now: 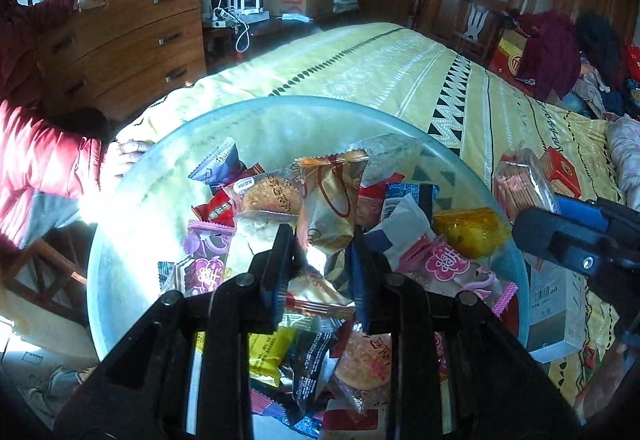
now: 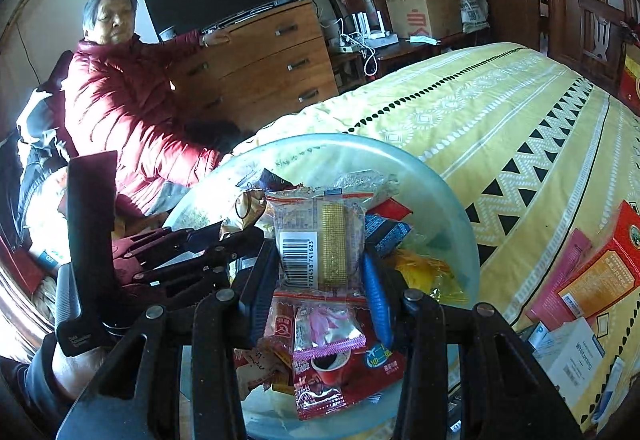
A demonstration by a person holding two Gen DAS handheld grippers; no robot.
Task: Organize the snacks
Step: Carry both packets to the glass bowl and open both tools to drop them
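- Holding a clear wafer packet (image 2: pixel 320 240) upright between their blue pads, the right tongs (image 2: pixel 320 272) are closed to the packet's width, over a round glass tabletop (image 2: pixel 448 208).
- Left tongs (image 1: pixel 320 260) hang part open over the snack pile (image 1: pixel 320 208); a gold-wrapped pastry (image 1: pixel 332 208) sits between the tips, but contact cannot be told.
- Snacks lie heaped on the glass; more boxes (image 2: pixel 600 280) rest on the yellow bedspread (image 2: pixel 500 112) beside it.
- Risk: slick film could slide from the pads if grip eases, dropping the packet back into the heap.
- Risk: both tongs work close together; a sideways sweep could knock wrappers over the glass rim.
- Room: far half of the glass is bare; the bed lies open to the right; a seated person in a red jacket (image 2: pixel 120 112) crowds the left edge.
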